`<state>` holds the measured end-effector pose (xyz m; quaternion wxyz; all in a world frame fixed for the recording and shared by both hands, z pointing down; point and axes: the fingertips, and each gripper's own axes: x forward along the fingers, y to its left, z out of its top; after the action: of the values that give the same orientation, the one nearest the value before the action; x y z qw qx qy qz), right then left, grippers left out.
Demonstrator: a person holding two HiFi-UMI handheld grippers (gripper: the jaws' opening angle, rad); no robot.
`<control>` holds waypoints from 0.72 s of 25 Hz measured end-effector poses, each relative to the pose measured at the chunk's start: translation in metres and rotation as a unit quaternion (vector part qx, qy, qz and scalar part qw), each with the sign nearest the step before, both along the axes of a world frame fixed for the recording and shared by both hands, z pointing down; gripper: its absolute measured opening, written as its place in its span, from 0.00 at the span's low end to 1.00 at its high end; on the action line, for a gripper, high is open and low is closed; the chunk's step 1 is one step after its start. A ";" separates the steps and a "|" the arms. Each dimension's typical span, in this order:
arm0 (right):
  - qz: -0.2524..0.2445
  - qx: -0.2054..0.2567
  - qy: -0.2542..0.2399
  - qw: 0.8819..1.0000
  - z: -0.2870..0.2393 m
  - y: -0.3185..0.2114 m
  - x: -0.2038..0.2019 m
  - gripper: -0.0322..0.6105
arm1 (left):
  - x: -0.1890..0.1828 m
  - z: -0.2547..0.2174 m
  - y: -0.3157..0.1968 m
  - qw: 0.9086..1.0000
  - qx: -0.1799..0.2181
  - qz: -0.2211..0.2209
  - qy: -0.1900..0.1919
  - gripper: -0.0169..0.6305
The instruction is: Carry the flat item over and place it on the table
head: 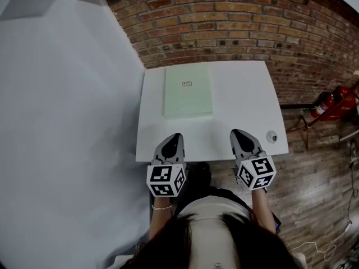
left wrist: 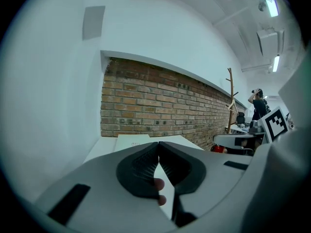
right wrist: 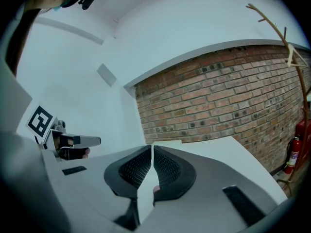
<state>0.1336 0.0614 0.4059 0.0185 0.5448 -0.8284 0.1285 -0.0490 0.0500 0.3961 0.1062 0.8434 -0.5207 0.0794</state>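
A flat pale green item [head: 188,91] with a small label lies on the far left part of the white table [head: 241,111]. In the left gripper view the flat item [left wrist: 132,138] shows as a thin slab beyond the jaws. My left gripper [head: 173,140] hovers over the table's near edge, shut with nothing between its jaws. My right gripper [head: 240,135] is beside it over the same edge, also shut and empty. Both stand well short of the flat item. In each gripper view the jaw tips, left [left wrist: 158,144] and right [right wrist: 152,147], meet.
A brick wall [head: 235,21] backs the table and a pale wall [head: 61,111] runs along its left side. A small round white object [head: 272,136] sits at the table's right front corner. Red fire extinguishers [head: 334,102] stand on the wooden floor to the right.
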 end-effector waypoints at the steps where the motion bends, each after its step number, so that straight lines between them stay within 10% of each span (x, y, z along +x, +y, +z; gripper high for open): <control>1: 0.000 0.005 -0.002 1.000 -0.002 0.004 0.001 0.12 | 0.001 -0.002 0.003 1.000 0.005 0.001 0.000 0.05; 18: 0.014 0.100 -0.003 0.995 -0.047 0.059 0.003 0.12 | 0.010 -0.036 0.049 0.996 0.086 0.013 0.011 0.04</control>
<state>0.1364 0.1203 0.3589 -0.0405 0.5553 -0.8293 0.0473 -0.0391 0.0990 0.3604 0.0380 0.8569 -0.5135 0.0261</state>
